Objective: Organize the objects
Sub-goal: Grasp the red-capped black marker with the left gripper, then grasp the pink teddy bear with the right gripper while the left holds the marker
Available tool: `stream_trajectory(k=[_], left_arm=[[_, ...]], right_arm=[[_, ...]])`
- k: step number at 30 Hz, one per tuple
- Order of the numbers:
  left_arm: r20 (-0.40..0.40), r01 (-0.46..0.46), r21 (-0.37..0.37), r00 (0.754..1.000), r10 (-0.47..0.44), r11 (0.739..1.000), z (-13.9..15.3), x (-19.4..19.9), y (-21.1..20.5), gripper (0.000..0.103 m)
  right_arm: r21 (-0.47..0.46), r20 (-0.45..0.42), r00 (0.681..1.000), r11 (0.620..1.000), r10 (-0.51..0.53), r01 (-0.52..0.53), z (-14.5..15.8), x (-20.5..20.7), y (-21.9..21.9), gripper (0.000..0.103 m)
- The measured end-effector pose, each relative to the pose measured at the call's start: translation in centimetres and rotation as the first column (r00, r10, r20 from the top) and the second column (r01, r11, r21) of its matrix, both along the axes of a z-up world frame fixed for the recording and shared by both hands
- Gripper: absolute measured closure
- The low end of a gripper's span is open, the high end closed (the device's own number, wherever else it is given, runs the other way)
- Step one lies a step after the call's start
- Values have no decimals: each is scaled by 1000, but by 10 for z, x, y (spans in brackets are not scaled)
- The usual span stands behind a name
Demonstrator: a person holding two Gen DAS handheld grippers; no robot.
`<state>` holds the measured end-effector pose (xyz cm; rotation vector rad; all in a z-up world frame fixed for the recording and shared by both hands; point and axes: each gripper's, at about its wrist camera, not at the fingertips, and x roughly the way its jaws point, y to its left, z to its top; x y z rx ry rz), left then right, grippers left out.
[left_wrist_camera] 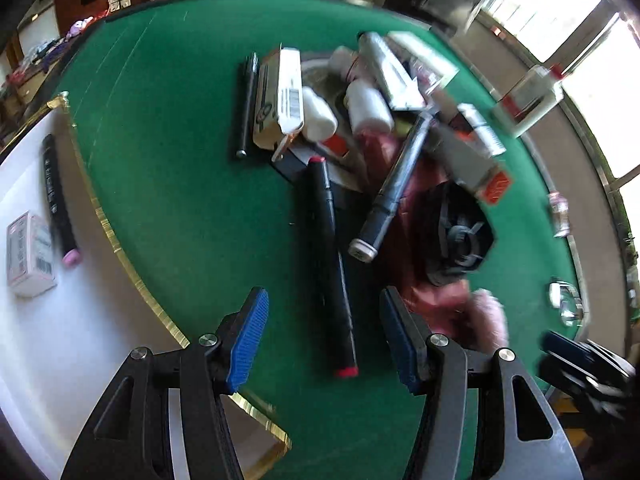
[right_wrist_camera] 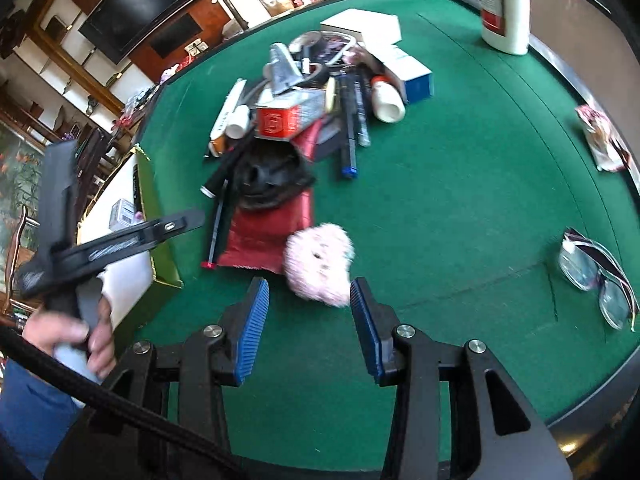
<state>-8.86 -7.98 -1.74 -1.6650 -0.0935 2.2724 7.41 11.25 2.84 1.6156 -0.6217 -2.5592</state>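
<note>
At the far left, a white tray (left_wrist_camera: 80, 340) with a golden edge is lying on the green table (left_wrist_camera: 180, 160), and it is already holding a black marker with a pink cap (left_wrist_camera: 59, 204) and a small pink box (left_wrist_camera: 28, 254). I am holding my left gripper (left_wrist_camera: 324, 336) above the table beside this tray; its jaws are standing apart and are gripping nothing, while a black marker with red ends (left_wrist_camera: 330, 268) is lying on the felt between them, not touched. Further right the pile (left_wrist_camera: 380, 120) of bottles, boxes and pens is waiting in the middle of the table. My right gripper (right_wrist_camera: 310, 320) is also released and empty, and a fluffy pink toy (right_wrist_camera: 320, 264) is lying just in front of its fingers, partly on a red pouch (right_wrist_camera: 268, 236). At the right edge a pair of glasses (right_wrist_camera: 596, 276) is resting well apart from the pile.
</note>
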Motion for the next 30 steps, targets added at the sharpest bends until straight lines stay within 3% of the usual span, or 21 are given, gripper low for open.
stream_trajectory(k=[7,9,10,11,13,19,25,28,30], left_arm=[[-30,24,-139,999,-28,990,-9,-19,30,52],[-63,9,-198,998,-22,980,-9,-21,34,62],[-80,7,-229,996,-26,973,-8,-20,36,79],[-84,17,-225,996,-36,974,-7,-18,37,90],[-76,19,-210,997,-35,977,-8,-12,36,90],[-97,-17,-211,995,-3,977,-8,15,19,90],[-103,-39,-192,994,19,981,-5,29,-7,90],[-56,-28,-128,998,21,991,-3,21,-8,90],[-45,-15,-133,999,9,991,0,19,-6,90]], right_arm=[[19,11,1000,1000,-13,12,-7,10,20,59],[30,18,1000,1000,-6,5,-9,9,23,59],[35,22,1000,999,1,-2,-10,8,23,59],[45,26,1000,999,11,-12,-10,6,21,58],[58,28,999,998,33,-34,-12,3,17,51],[57,50,994,993,99,-102,-22,-16,-2,45],[82,63,991,989,115,-120,-36,-33,-12,45],[101,63,992,988,112,-118,-44,-41,-13,45],[87,83,991,990,104,-111,-50,-46,-11,43]])
